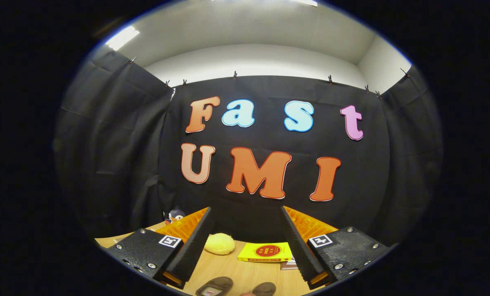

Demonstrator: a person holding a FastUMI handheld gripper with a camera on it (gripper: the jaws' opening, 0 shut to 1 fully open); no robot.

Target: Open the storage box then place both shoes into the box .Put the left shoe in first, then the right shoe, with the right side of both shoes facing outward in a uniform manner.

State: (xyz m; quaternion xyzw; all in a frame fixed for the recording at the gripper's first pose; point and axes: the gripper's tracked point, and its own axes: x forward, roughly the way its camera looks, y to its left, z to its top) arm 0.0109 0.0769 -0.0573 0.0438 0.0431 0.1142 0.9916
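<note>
Gripper view, and I'm looking across a light wooden table (245,271) toward the black cloth wall (269,193) of the booth, with black drapes (105,156) closing in both sides and clips pinning the cloth along its top edge. Above the cloth I see a pale wall and ceiling (253,37) with a bright light strip (121,38) off to the left.

I'll take the yellow book (265,252) as my marker: it lies flat on the table near the far edge, between the fingers and closer to the right one. Just to its left sits a soft yellow lump (219,243), rounded, apart from the book. Well left of the book, at the back edge against the cloth, a small toy figure (175,215) peeks out past the left finger.

Nearer to me than the book, right at the front of the table, I have the two shoes (215,285), dark and greyish, side by side, only their tops visible; the second shoe (265,288) sits directly in front of the book.

My gripper (245,213) hangs above the table with fingers (195,242) spread wide. Nothing is between them and they touch nothing.
</note>
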